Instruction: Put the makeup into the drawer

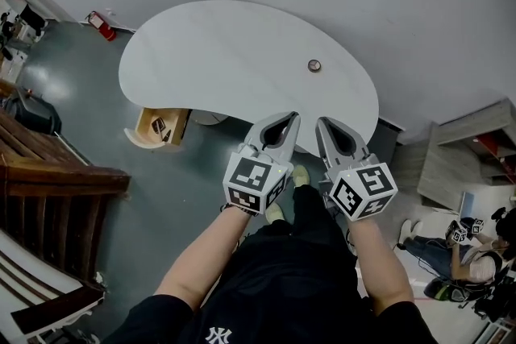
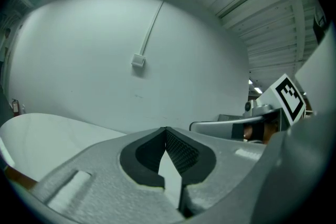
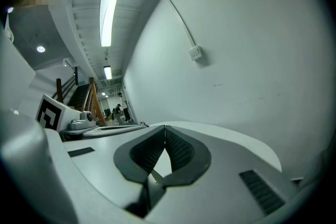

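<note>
The makeup (image 1: 314, 65) is a small round thing that lies alone on the white curved table (image 1: 226, 52), a little right of centre in the upper half of the head view. From above it looks like a disc, so you cannot tell a long axis or a direction in which it points. Well apart from it, at the left of the frame under the left end of the table, the drawer (image 1: 173, 125) stands pulled open with its wooden inside showing; a small dark thing lies in it, too small to tell what it is. Your two grippers are below the makeup in the frame, near the table's front edge, side by side and pointing toward the table. Your left gripper (image 1: 290, 118) has its jaws pressed together at the tips, with nothing between them, and your right gripper (image 1: 322, 123) is the same, closed and empty. Neither one touches the makeup.
</note>
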`<state>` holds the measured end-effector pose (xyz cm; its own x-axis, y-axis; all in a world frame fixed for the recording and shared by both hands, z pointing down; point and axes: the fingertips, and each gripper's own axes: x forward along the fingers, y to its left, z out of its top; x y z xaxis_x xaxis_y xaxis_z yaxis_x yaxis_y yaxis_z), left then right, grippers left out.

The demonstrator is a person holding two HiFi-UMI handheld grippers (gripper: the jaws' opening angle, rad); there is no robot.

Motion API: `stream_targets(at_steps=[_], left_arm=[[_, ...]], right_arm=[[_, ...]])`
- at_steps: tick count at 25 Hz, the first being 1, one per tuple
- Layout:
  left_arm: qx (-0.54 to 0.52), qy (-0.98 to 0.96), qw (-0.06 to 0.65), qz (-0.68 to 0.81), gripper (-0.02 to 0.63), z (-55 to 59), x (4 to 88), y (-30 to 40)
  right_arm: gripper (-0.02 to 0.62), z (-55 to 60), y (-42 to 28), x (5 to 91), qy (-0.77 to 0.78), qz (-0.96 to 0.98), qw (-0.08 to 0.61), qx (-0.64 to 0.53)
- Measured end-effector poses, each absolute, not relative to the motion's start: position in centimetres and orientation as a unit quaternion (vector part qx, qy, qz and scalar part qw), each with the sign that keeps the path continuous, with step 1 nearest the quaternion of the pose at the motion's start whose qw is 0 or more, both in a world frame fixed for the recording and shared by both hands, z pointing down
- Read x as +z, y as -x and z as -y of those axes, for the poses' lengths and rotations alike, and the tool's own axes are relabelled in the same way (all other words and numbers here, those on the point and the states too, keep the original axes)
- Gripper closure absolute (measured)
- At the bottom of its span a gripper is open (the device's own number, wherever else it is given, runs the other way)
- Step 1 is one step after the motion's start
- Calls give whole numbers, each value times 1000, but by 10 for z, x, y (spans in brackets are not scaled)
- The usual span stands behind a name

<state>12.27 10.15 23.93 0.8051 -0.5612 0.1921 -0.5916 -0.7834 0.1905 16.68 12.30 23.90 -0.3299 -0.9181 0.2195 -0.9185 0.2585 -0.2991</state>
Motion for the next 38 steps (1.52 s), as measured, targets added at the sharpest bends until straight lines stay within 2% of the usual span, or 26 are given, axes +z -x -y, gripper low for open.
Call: stream_targets(at_steps=[10, 19, 35, 37, 38], left_arm=[[108, -943, 95, 300, 597, -40, 285, -164], [149, -941, 100, 288, 595, 29, 361, -223], [210, -927, 102, 292, 594, 115, 474, -272], [215, -927, 98, 291, 575, 119, 482, -276], [218, -926, 96, 291, 546, 120, 486, -278]], right_arm=[[580, -69, -209, 276, -583, 788, 0, 198], [580, -16, -255, 327, -581, 783, 14, 221], [580, 48, -288, 406, -550, 788, 20, 277], [580, 51, -288, 413, -548, 787, 21, 283], [580, 52, -289, 416, -546, 787, 22, 286]])
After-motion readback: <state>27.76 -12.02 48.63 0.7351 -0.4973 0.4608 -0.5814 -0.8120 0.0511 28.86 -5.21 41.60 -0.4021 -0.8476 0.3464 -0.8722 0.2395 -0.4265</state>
